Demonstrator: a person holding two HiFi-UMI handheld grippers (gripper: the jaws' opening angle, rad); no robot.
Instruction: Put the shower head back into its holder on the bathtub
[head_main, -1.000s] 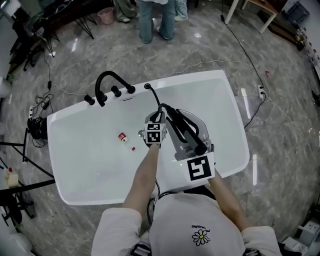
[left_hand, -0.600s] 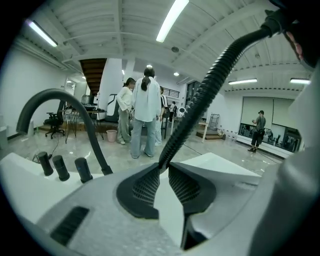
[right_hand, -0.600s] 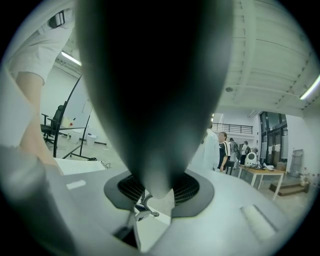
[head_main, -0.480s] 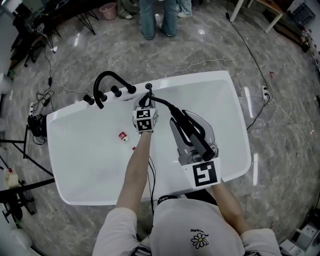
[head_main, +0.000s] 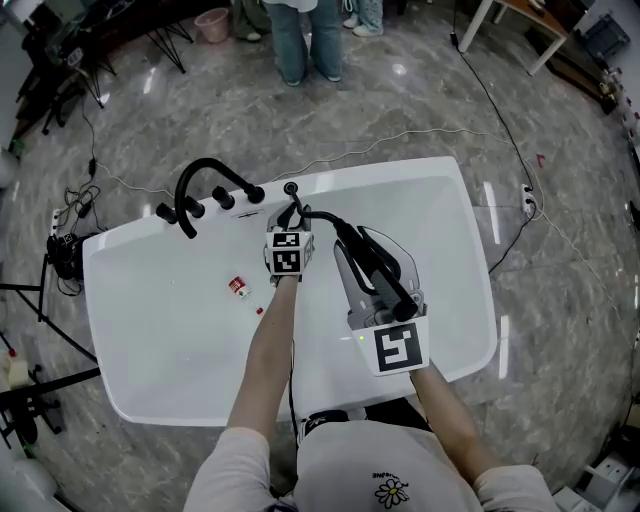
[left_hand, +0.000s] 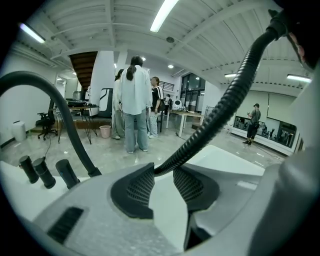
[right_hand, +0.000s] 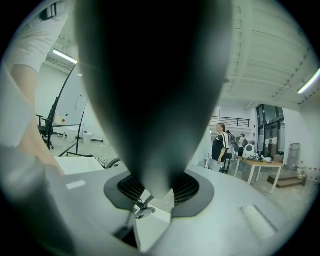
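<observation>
**Shower head held over the bathtub, apart from its holder**

The right gripper (right_hand: 158, 193) is clamped on the black shower head (head_main: 380, 270). The shower head hangs above the white bathtub (head_main: 170, 335), at about 4 o'clock from the round holder (head_main: 291, 187) on the far rim. The jaws of the left gripper (left_hand: 162, 181) are opening, and the ribbed black hose (left_hand: 220, 111) runs between the pads unpinched. In the head view this gripper sits just at 6 o'clock of the holder. The arched black faucet (left_hand: 75, 143) stands on the same rim at 9 o'clock of the holder. A small red-and-white object (head_main: 238, 286) lies in the tub at 8 o'clock of the left gripper.
</observation>
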